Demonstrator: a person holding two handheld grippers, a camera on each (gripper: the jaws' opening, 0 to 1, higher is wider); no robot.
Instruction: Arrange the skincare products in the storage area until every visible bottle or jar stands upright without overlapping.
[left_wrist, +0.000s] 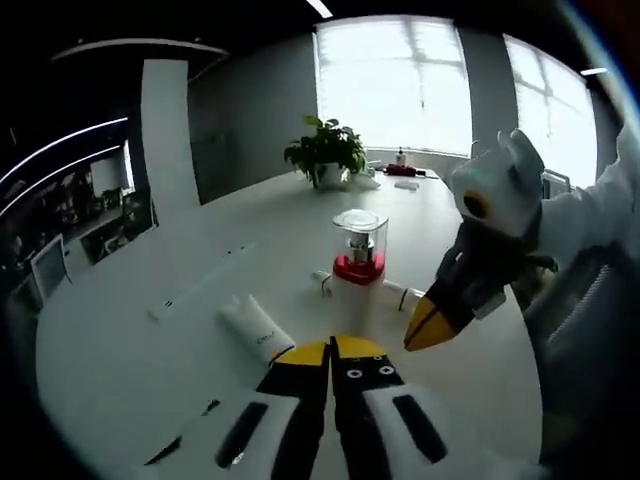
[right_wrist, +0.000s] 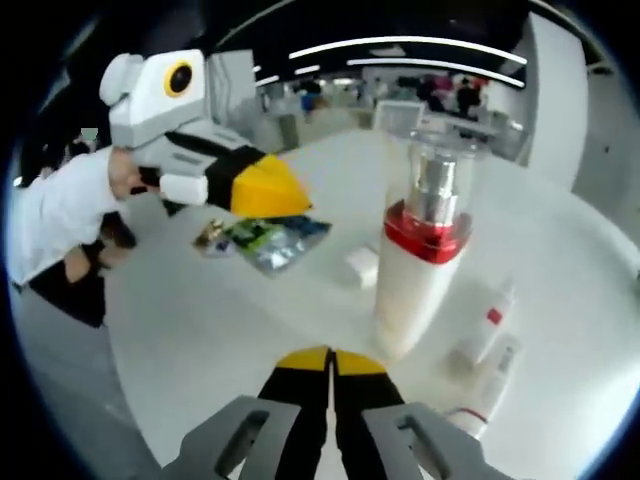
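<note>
A white pump bottle (left_wrist: 358, 262) with a red collar and a clear cap stands upright on the white table (left_wrist: 150, 370). The right gripper view has it close up (right_wrist: 425, 260). A white tube (left_wrist: 255, 330) lies flat just left of my left gripper (left_wrist: 330, 350), whose yellow tips are shut with nothing between them. My right gripper (right_wrist: 330, 358) is shut too, a short way in front of the bottle's base. It enters the left gripper view from the right (left_wrist: 432, 325), beside the bottle. Two small bottles (right_wrist: 485, 330) (right_wrist: 490, 385) lie on their sides to the right of the pump bottle.
Foil sachets (right_wrist: 265, 238) and a small white box (right_wrist: 360, 265) lie on the table left of the bottle. A potted plant (left_wrist: 325, 150) stands at the table's far end. A person's white sleeve (right_wrist: 55, 215) holds the left gripper (right_wrist: 270, 190).
</note>
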